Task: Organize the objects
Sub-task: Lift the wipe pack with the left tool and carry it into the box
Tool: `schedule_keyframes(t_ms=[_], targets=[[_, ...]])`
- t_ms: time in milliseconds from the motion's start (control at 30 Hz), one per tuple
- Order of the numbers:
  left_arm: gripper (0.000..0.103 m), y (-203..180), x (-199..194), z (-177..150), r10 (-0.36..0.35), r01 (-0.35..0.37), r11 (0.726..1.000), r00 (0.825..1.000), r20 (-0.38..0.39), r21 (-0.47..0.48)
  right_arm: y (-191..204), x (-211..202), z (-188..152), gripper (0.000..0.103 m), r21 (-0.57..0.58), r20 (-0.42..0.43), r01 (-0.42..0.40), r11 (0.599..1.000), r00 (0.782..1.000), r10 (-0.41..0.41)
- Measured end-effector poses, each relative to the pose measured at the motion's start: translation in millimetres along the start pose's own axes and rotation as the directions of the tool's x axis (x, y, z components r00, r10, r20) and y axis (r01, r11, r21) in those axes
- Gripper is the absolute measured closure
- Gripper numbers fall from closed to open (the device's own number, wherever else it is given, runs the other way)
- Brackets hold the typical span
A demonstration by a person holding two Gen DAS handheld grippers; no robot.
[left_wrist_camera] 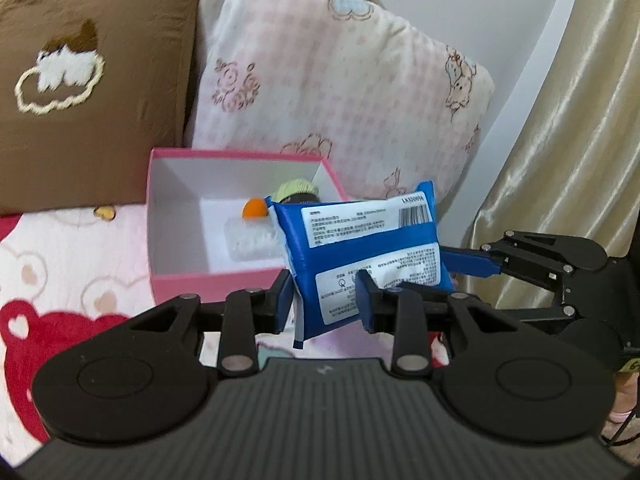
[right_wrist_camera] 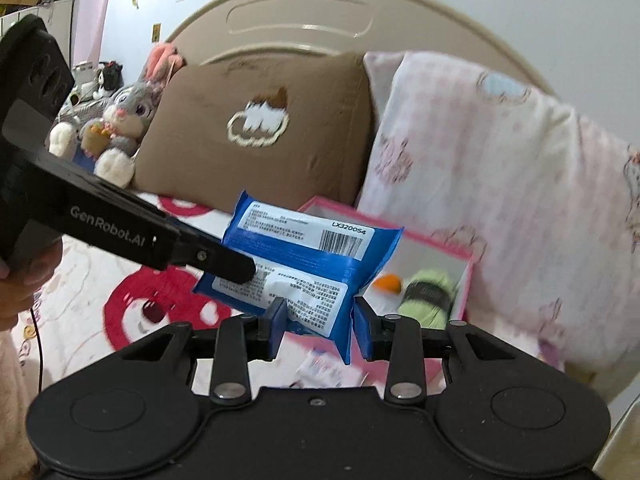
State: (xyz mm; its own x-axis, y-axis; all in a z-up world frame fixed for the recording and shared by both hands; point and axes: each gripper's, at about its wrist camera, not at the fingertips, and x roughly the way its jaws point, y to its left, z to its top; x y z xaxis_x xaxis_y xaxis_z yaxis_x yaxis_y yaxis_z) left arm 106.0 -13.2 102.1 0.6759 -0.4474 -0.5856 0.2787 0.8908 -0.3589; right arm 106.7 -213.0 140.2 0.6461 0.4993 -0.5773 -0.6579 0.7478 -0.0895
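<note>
A blue packet point(left_wrist_camera: 360, 240) with white printed labels hangs in the air, held from both sides. My left gripper point(left_wrist_camera: 325, 305) is shut on its lower part. My right gripper point(left_wrist_camera: 454, 264) reaches in from the right and grips its right edge. In the right wrist view the blue packet point(right_wrist_camera: 312, 248) sits between the blue pads of my right gripper point(right_wrist_camera: 320, 320), while my left gripper point(right_wrist_camera: 240, 270) clamps its left end. Just behind the packet an open pink box point(left_wrist_camera: 240, 156) lies on the bed, holding an orange item point(left_wrist_camera: 254, 208), a green knitted item point(left_wrist_camera: 296, 189) and a clear white pack point(left_wrist_camera: 252, 242).
A brown pillow point(left_wrist_camera: 80, 80) and a pink patterned pillow point(left_wrist_camera: 340, 100) lean on the headboard point(right_wrist_camera: 300, 20) behind the box point(right_wrist_camera: 440, 245). A bear-print blanket point(left_wrist_camera: 60, 280) covers the bed. A curtain point(left_wrist_camera: 560, 140) hangs at right. A plush rabbit point(right_wrist_camera: 120, 120) sits at far left.
</note>
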Motion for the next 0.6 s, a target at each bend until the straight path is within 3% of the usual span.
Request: schedule_keyframes(t_ms=[400,500,600], targets=[[0.071,1,68,58,0.002,-0.002,0.999,1.0,0.001,-0.04,-76,51,22,0.063,0.171,-0.01,-0.007,0.985,1.0,0.009],[0.071,14,98,62,0.021,-0.024,0.997,0.999,-0.041,-0.072,-85,78,18,0.063,0.196,-0.048,-0.002,0.981,0.999,0.012],[0.071,34,130,61,0.03,-0.052,0.985,0.99,-0.135,-0.163,-89,111,12,0.063,0.201,-0.109,0.008,0.98,0.994,0.014]])
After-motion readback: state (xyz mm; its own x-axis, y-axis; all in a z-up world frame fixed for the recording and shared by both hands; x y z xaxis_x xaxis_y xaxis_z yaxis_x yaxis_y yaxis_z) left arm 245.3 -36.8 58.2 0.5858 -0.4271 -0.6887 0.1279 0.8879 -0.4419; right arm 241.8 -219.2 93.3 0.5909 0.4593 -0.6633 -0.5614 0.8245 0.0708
